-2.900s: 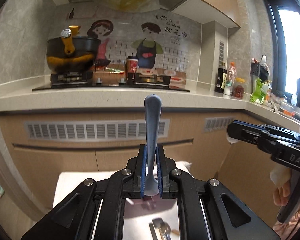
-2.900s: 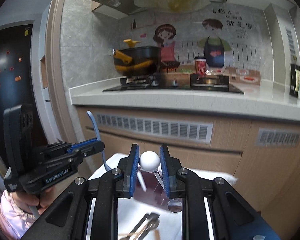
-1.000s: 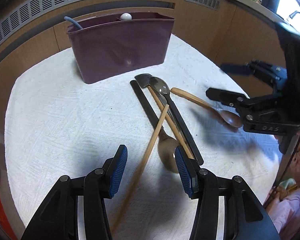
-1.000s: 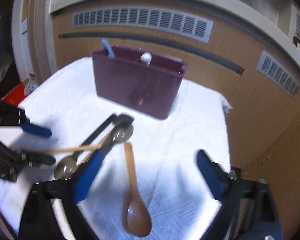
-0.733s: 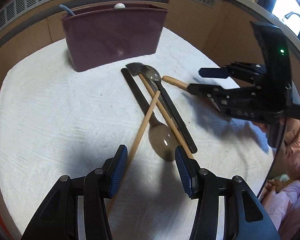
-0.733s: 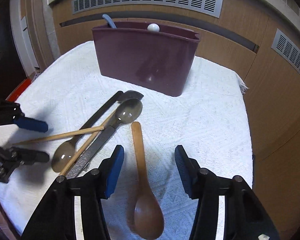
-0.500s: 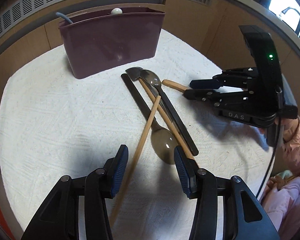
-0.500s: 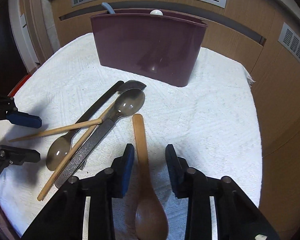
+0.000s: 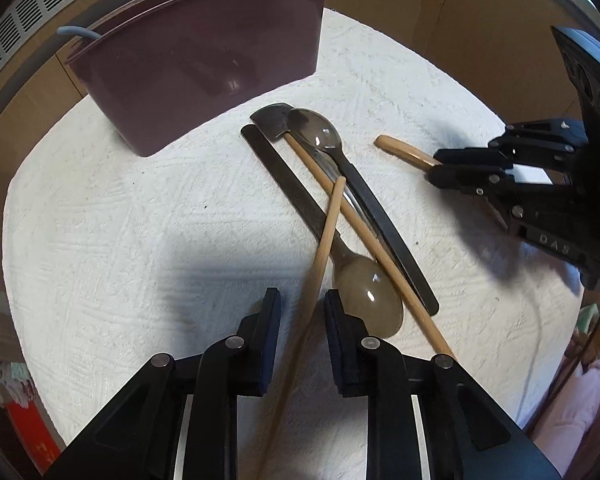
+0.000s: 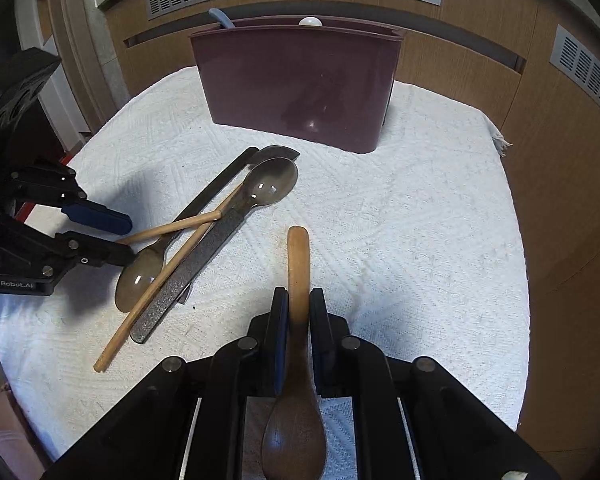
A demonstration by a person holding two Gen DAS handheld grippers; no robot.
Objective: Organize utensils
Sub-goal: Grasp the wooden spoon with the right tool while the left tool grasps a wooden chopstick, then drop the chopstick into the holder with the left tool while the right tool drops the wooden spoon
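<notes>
While spread across a white textured cloth (image 10: pixel 420 216), seen from both wrist views: a maroon plastic utensil holder (image 10: pixel 300 88) standing upright at twelve o'clock, with a pale blue handle (image 10: pixel 220 16) and a white knob (image 10: pixel 310 21) poking above its rim. At ten o'clock from the right view's centre, a loose crossed heap: two black-handled utensils (image 9: pixel 292 196), two translucent grey spoons (image 10: pixel 274 184), two bamboo chopsticks (image 9: pixel 324 248). At six o'clock in the right view, right gripper (image 10: pixel 298 312) clamped together on the handle of a wooden spoon (image 10: pixel 298 264), bowl toward the camera, lying apart from the heap. At six o'clock in the left view, left gripper (image 9: pixel 302 320) straddling one chopstick, jaws closing, pads apparently not yet pressing. Judged light and stiff, both; wooden spoon likely secure at mid-handle, as now gripped. Chopstick thin, round and prone to rolling or pivoting; best taken near mid-length, with care not to drag the neighbouring spoon bowl touching the right finger.
</notes>
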